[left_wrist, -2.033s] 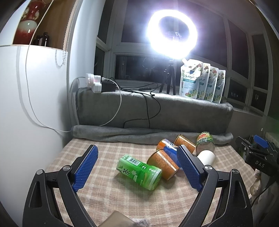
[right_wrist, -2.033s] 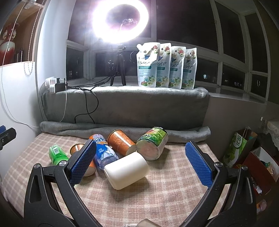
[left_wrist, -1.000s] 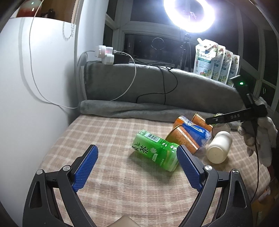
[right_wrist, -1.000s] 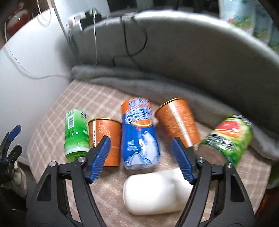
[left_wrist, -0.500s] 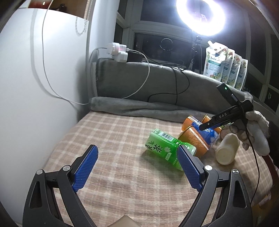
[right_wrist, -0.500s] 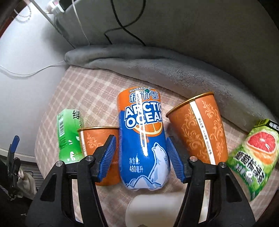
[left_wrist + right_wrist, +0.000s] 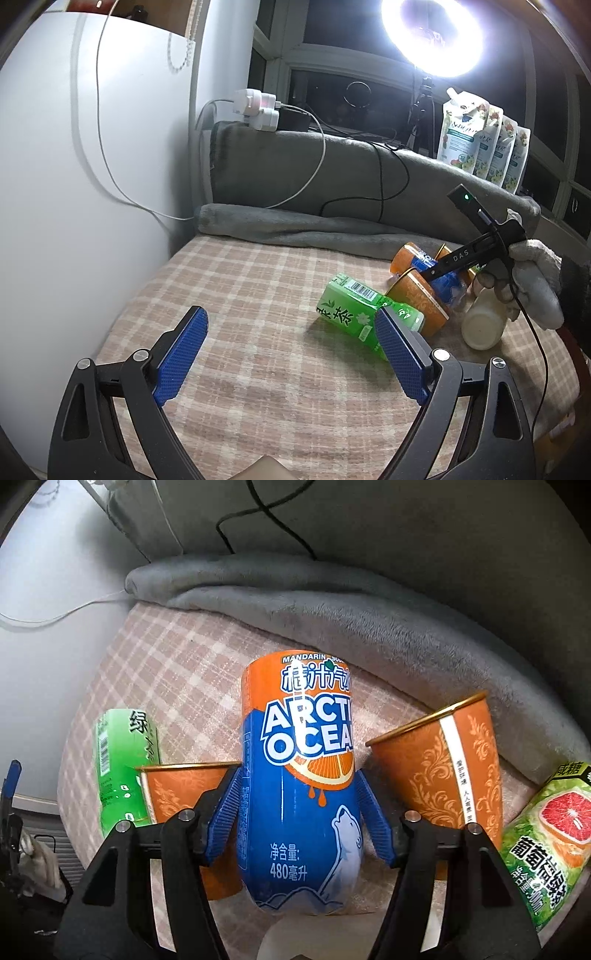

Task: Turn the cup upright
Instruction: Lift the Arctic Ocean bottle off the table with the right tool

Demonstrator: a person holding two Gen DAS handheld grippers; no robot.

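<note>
Since half a second ago our right gripper [image 7: 299,819] has narrowed its blue pads [image 7: 223,819] onto the orange-and-blue Arctic Ocean drink cup [image 7: 299,775], and we now pinch its lower body from both sides. That cup lies on its side on the beige checked tablecloth [image 7: 177,664], between two orange patterned paper cups: one [image 7: 173,794] touching it on the left, one [image 7: 439,764] just beside it on the right. A green tea bottle [image 7: 122,760] lies past the left paper cup, and a green grapefruit-print carton [image 7: 550,842] lies at the far right. A white cylindrical cup [image 7: 480,325] lies near our gloved right hand [image 7: 532,277]. Our left gripper [image 7: 291,354] hovers spread wide over bare cloth, holding nothing.
</note>
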